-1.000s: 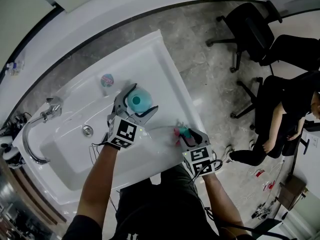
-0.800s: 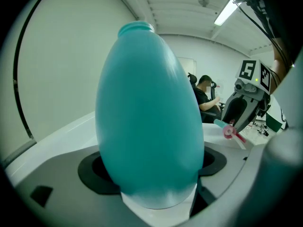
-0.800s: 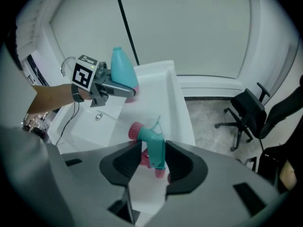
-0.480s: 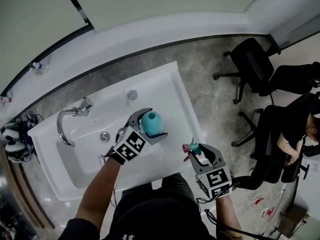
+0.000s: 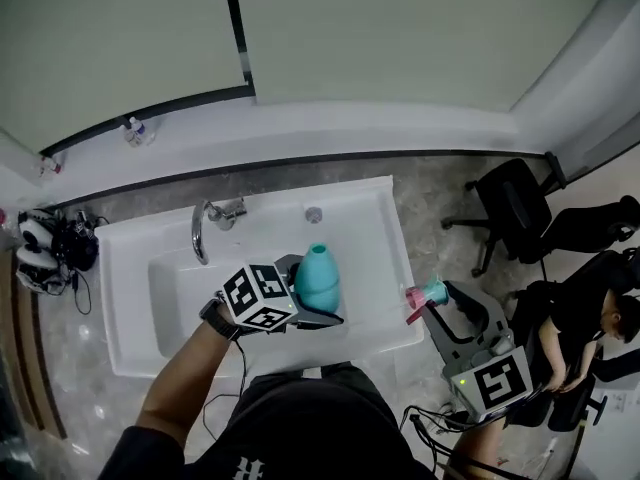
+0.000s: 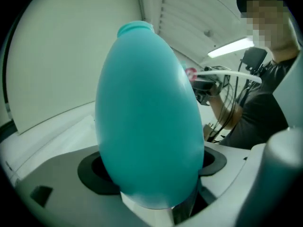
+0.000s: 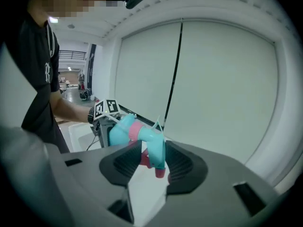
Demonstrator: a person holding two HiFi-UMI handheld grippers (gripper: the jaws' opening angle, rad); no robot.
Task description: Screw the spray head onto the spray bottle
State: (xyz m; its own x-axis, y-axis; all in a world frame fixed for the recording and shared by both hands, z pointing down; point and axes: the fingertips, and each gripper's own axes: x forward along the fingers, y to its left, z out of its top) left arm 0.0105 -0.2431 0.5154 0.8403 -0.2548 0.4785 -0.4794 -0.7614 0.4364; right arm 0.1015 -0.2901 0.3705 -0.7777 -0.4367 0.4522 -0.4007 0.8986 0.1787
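Observation:
My left gripper point(image 5: 305, 290) is shut on a teal, egg-shaped spray bottle point(image 5: 318, 278), held upright above the white sink. The bottle point(image 6: 149, 117) fills the left gripper view, its open neck at the top and its base between the pads. To the right, past the counter's edge, my right gripper point(image 5: 432, 306) is shut on the teal and pink spray head point(image 5: 428, 293). The right gripper view shows the spray head point(image 7: 154, 145) clamped between the dark pads of the right gripper point(image 7: 152, 162). Bottle and head are apart.
A white sink counter point(image 5: 130, 318) with a chrome faucet point(image 5: 200, 230) lies below. Black office chairs point(image 5: 510, 213) and a seated person point(image 5: 590, 328) are on the right. Small bottles point(image 5: 135, 131) stand on the ledge by the wall.
Both grippers have risen from the sink counter with their loads. The right one moved out to the right, past the counter's edge, and the view tilted up toward the wall.

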